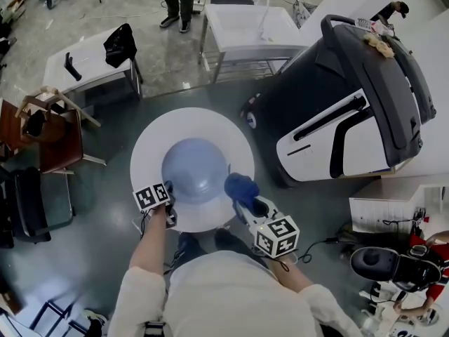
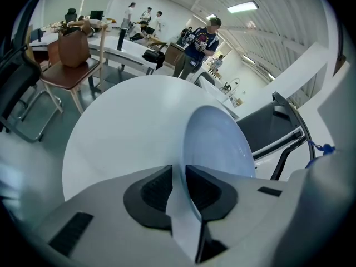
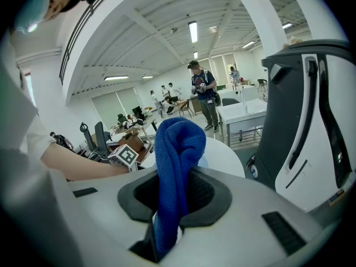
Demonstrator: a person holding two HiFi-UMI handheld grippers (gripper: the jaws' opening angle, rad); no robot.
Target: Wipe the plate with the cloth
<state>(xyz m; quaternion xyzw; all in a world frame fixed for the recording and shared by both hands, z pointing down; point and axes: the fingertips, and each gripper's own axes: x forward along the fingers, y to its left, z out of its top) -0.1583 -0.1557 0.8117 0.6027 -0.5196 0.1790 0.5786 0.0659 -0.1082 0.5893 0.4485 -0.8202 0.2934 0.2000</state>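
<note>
The left gripper (image 1: 169, 202) is pressed shut on the near left rim of the pale blue plate (image 1: 195, 170), holding it over the round white table (image 1: 151, 142). At the plate's near right edge sits the blue cloth (image 1: 240, 187), pinched in the right gripper (image 1: 247, 202). Both tools are loaded and in place, so the set-up looks done. The wiping itself is, by my reading, just starting or not yet begun. The cloth is at the rim, and most of the plate's face lies bare to its left.

The head view alone shows all of this together: plate, cloth, 2 grippers and the big black and white machine (image 1: 351, 111) at the right. It cannot show the grips closely.

The left gripper view does: the 2 jaws of the left gripper (image 2: 179, 189) are clamped on the thin plate (image 2: 222, 143) edge, with the table (image 2: 122, 132) spreading to the left. No cloth appears there.

The right gripper view shows the right gripper (image 3: 169, 202) squeezing a folded bunch of cloth (image 3: 175, 160) that stands up out of the jaws. The cloth hides the plate, so no view settles whether cloth and plate touch.
</note>
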